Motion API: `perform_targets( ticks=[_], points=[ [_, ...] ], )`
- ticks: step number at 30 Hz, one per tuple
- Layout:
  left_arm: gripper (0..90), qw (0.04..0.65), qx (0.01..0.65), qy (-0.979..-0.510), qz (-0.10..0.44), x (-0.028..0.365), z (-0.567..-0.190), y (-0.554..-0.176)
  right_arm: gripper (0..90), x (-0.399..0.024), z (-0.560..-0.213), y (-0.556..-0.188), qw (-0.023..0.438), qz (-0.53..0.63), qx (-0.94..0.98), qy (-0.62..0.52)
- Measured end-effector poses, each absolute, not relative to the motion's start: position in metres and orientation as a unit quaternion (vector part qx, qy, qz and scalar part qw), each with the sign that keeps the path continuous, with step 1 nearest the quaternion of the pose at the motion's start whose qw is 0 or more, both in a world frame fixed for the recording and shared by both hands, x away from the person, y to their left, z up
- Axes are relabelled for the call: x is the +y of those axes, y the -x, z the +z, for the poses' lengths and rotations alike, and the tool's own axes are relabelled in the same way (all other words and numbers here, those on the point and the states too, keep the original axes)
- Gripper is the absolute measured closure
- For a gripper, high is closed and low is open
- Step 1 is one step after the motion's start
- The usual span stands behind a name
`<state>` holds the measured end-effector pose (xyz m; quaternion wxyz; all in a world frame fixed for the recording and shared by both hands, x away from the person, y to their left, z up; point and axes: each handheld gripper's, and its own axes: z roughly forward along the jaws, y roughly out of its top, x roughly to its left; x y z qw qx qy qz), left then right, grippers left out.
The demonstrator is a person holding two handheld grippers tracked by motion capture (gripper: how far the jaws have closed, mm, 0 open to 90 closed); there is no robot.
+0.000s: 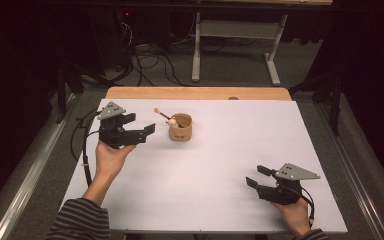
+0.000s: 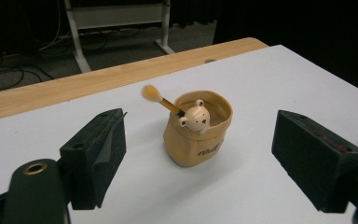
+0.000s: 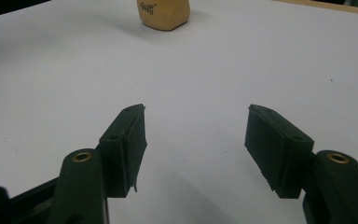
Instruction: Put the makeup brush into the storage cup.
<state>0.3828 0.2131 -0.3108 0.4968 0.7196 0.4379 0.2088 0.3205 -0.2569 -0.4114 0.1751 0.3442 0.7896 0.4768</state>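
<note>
- Worktop (image 1: 190, 190): white sheet over a wooden board, whose bare edge shows along the far side.
- Tan cup (image 1: 180, 127): soft-sided and wrinkled, printed lettering on its wall; it stands upright on the far left-centre of the worktop.
- Brush (image 2: 161, 99): bear-head end resting on the cup's rim, tufted end pointing up and out to the left in the left gripper view.
- Left hand-held gripper (image 1: 141, 126): held just left of the cup and aimed at it, jaws wide apart, nothing between the pads; the cup sits ahead of them, untouched.
- Right hand-held gripper (image 1: 258, 176): near the right front corner, well apart from the cup, jaws spread wide and empty.
</note>
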Motion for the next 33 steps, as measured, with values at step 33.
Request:
perform_targets(
  ticks=[33],
  points=[
    [18.5, 0.498, 0.427, -0.731, 0.189, 0.211, -0.317, -0.361, 40.2, -0.256, -0.412, -0.321, 0.174, 0.476, 0.79, -0.346]
  ],
)
